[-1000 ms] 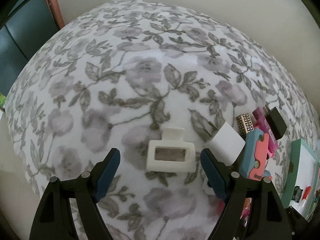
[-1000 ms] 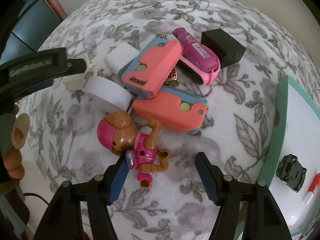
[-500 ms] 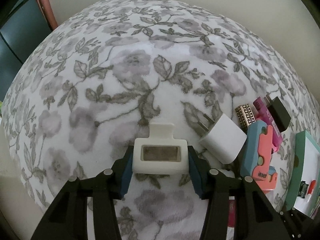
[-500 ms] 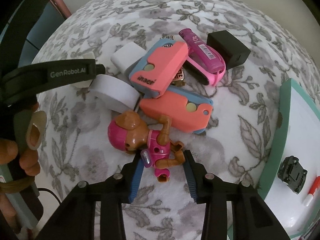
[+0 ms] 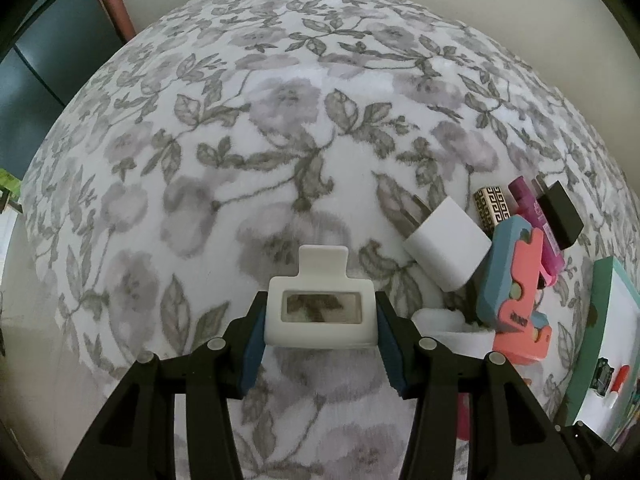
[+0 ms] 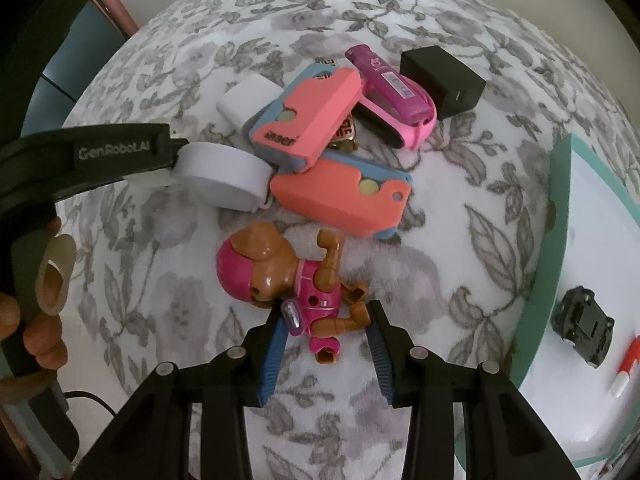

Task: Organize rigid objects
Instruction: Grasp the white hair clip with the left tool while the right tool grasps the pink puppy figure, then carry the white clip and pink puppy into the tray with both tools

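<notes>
My left gripper (image 5: 320, 326) is shut on a cream hair claw clip (image 5: 320, 308), both pads against its sides, just above the floral cloth. My right gripper (image 6: 326, 338) is closed around the legs of a brown and pink toy pup figure (image 6: 280, 276) that lies on the cloth. Just beyond the figure lies a pile: two coral and blue cases (image 6: 340, 196), a magenta tube (image 6: 390, 88), a black charger cube (image 6: 442, 80), a white charger (image 5: 446, 248) and a white roll of tape (image 6: 222, 176).
A white tray with a teal rim (image 6: 554, 240) stands at the right and holds a small black toy car (image 6: 582, 322) and a red-tipped marker (image 6: 626, 366). The left hand and its tool (image 6: 80, 156) fill the left of the right wrist view. A wall runs behind the table.
Both grippers have closed from wide open: the left onto the clip, the right around the pup figure. The left one has lifted the clip slightly.
</notes>
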`<action>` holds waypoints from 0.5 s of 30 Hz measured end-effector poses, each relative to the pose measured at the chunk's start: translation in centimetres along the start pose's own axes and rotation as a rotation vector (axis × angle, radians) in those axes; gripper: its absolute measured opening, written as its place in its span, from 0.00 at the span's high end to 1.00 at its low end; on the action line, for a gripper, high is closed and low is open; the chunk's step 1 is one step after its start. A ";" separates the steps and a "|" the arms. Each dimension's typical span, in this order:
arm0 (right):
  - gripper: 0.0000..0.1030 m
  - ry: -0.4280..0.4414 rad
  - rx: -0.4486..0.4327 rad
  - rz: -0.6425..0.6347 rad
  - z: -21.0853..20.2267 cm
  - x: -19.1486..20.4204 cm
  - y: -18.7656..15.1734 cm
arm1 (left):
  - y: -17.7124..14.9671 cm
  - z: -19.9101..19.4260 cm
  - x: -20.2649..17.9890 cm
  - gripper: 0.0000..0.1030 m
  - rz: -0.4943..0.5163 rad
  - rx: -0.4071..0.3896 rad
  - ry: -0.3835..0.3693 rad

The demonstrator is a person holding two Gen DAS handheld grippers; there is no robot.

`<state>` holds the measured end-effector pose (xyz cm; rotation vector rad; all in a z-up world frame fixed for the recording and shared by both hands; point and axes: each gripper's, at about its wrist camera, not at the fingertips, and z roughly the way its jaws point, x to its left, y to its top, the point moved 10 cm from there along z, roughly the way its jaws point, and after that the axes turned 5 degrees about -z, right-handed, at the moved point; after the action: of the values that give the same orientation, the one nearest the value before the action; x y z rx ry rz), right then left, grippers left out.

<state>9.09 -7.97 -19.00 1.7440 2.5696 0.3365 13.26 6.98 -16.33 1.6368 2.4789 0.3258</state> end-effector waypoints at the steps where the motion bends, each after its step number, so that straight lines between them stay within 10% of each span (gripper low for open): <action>1: 0.60 0.007 -0.002 0.008 -0.2 -0.2 -0.2 | -0.2 -0.3 0.0 0.50 -0.002 -0.001 0.002; 15: 0.61 0.098 -0.098 0.122 -4.5 -2.2 -0.6 | 0.7 -5.7 -1.4 0.50 -0.001 -0.069 -0.010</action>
<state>8.82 -10.97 -14.98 1.8983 2.4680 0.5540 13.01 5.41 -10.62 1.6060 2.4329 0.3983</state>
